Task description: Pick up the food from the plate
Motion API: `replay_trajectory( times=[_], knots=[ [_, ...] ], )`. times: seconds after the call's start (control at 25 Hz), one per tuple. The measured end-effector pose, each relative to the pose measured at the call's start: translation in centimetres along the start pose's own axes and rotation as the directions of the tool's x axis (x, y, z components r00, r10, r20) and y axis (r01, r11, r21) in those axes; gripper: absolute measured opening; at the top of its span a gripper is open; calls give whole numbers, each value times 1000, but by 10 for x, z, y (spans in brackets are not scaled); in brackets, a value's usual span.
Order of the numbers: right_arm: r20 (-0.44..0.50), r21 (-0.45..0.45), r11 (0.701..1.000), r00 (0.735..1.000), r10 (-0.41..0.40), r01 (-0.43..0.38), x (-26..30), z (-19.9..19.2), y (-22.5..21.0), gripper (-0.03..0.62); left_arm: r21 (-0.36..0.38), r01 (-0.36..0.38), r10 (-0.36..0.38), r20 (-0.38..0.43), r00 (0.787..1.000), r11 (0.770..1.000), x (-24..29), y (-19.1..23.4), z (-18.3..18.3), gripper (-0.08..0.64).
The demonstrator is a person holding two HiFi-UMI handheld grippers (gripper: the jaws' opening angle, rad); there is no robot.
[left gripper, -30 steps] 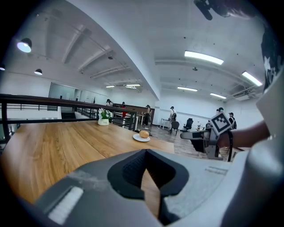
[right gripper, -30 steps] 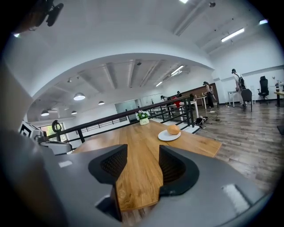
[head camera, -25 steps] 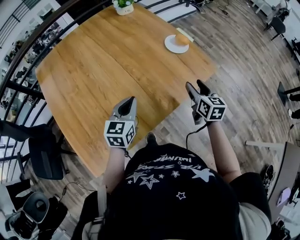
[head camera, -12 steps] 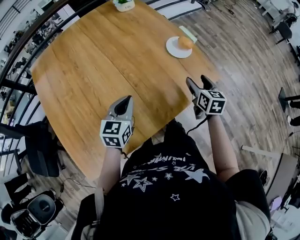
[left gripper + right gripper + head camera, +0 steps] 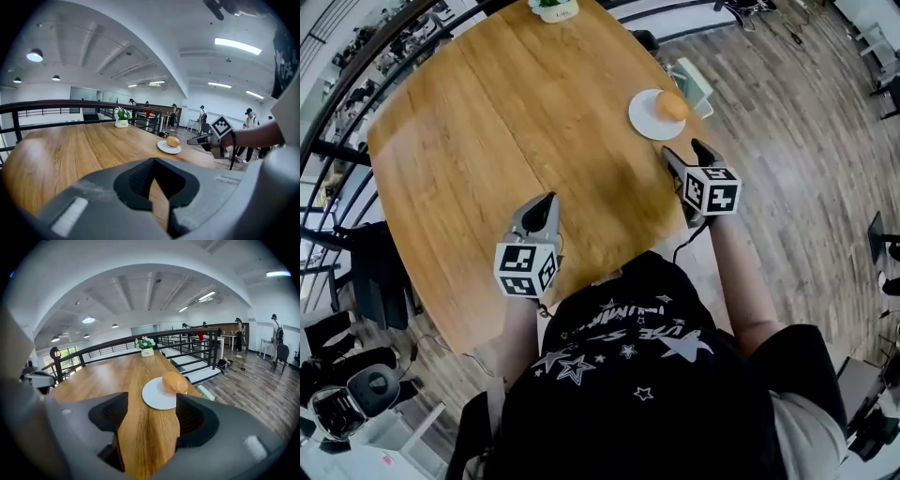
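Now my right gripper (image 5: 682,148) hangs wide open and empty just short of the white plate (image 5: 645,119) at upper right, where the bread roll (image 5: 673,106) sits on its far side, so a shallow reach could, I judge, shove it over the edge of the table (image 5: 487,141).

The food (image 5: 673,107) is sitting on a plate (image 5: 649,120) toward the far right corner of the wooden table (image 5: 487,141). It is a single rounded, golden-orange lump, smooth and shaped like a bread roll. It is resting upright on the plate's far right part, overhanging that rim a little, and is leaving the near left part of the plate bare. The plate is small, round, white and flat. It is lying level on the wood, close to the table's right edge.
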State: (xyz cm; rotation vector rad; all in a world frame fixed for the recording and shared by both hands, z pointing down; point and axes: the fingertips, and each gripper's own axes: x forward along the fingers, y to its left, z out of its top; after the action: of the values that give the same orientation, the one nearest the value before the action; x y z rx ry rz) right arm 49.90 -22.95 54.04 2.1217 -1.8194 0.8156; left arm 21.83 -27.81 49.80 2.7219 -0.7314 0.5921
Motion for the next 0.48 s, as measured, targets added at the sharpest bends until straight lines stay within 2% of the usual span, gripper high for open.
replay_trajectory(
  times=[0.32,0.48],
  knots=[
    [-52,-146,988,998,43,-50,47,17,-34,328,-28,-97,97,-16,995,995,24,-9,5,2],
    [-110,-271,959,993,50,-78,68,19,-44,344,-55,-153,152,-20,988,987,29,-9,6,2]
  ],
)
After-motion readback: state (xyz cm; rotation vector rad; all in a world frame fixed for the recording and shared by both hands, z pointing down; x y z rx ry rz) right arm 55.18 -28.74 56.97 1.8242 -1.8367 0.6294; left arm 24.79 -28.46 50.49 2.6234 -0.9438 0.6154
